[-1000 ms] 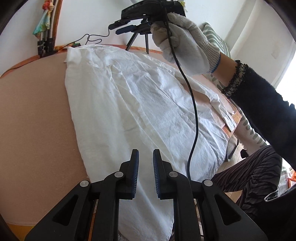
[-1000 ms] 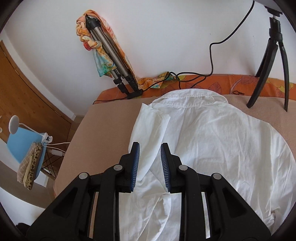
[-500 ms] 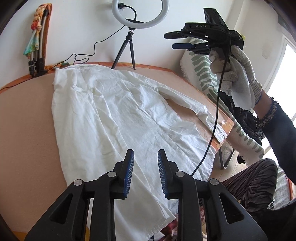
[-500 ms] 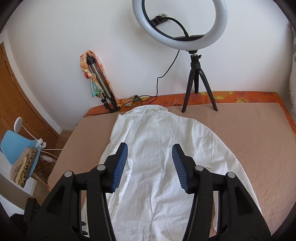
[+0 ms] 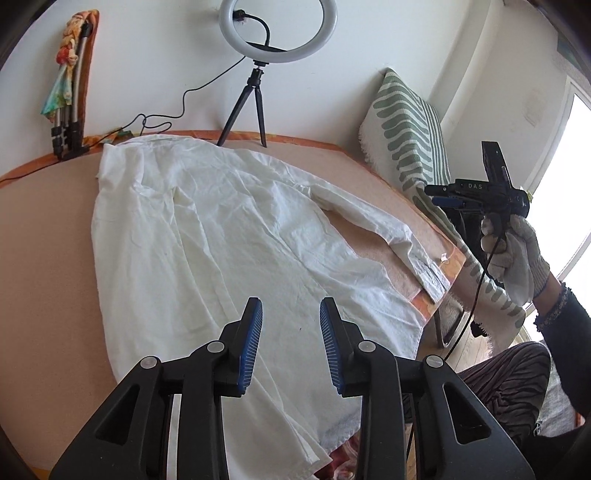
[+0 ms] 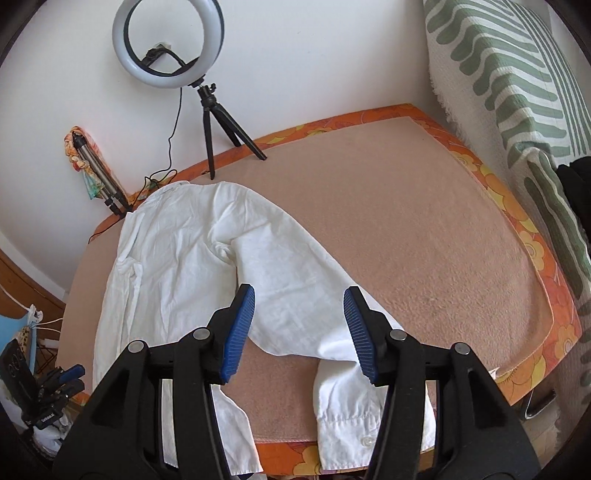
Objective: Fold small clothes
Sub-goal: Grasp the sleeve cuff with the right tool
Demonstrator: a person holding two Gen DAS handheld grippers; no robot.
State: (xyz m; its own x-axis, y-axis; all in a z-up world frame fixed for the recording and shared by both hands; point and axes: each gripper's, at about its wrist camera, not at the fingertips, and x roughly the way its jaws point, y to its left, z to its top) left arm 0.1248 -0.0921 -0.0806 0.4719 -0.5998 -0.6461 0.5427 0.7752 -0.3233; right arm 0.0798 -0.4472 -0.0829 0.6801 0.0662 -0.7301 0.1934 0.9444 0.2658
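I face a white wall [image 5: 369, 92]. A ring light [image 5: 277, 29] on its tripod stands at the table's [image 6: 406, 229] far edge; a bright window [image 5: 576, 177] is on my right.

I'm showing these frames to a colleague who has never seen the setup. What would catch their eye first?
Probably the white shirt, spread across the tan tabletop with one sleeve stretched toward the near edge, its cuff hanging over it. Next, the ring light on its black tripod at the far edge by the wall. Both the left gripper and the right gripper hang open above the cloth, holding nothing.
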